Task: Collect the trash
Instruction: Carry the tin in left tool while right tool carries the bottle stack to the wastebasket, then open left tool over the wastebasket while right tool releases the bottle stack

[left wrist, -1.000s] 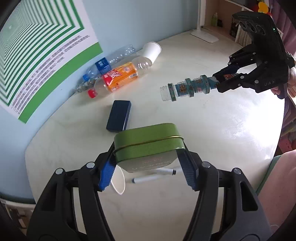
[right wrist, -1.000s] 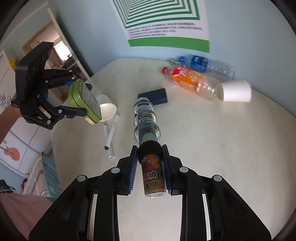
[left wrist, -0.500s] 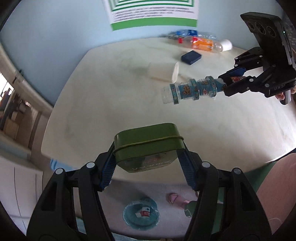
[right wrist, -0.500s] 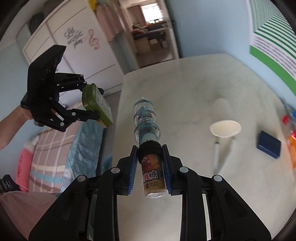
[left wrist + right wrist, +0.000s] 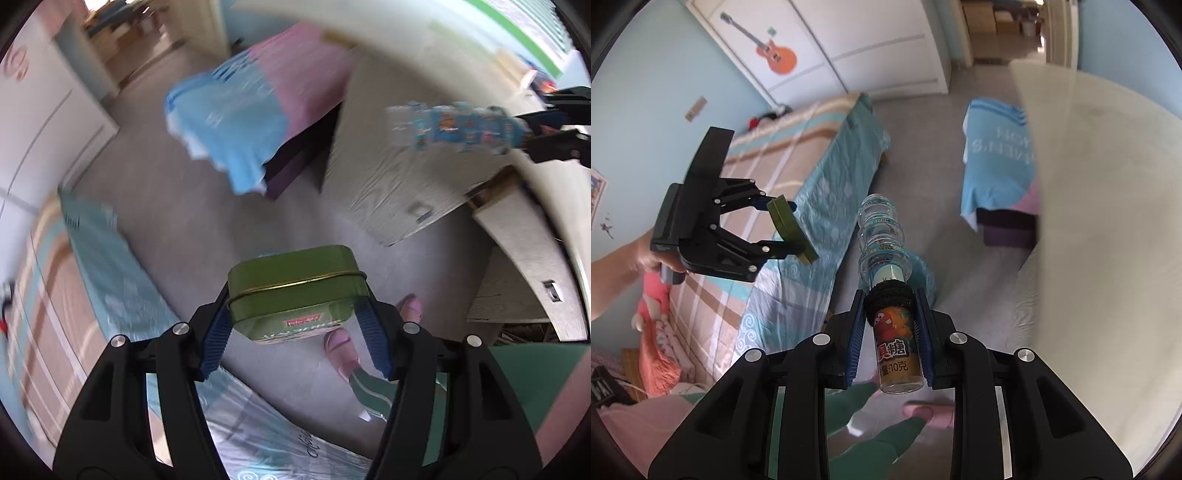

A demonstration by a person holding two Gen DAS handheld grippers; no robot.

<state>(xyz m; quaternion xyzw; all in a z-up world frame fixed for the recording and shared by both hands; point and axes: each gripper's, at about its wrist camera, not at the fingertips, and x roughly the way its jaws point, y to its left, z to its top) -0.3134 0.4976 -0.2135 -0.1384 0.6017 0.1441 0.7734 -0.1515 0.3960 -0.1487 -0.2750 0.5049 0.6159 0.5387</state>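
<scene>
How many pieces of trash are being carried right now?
2. A green tin sits clamped in the left gripper, and a ribbed plastic bottle is clamped in the right gripper. Both are off the table; other trash may be out of view.

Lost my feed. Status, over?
Left tongs clamp green tin. Right tongs clamp candy tube. Both over floor, nothing blocking.

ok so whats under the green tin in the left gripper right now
Below the green tin held in the left gripper: grey floor and a pink slipper. Whatever lies directly behind the tin is hidden.
</scene>
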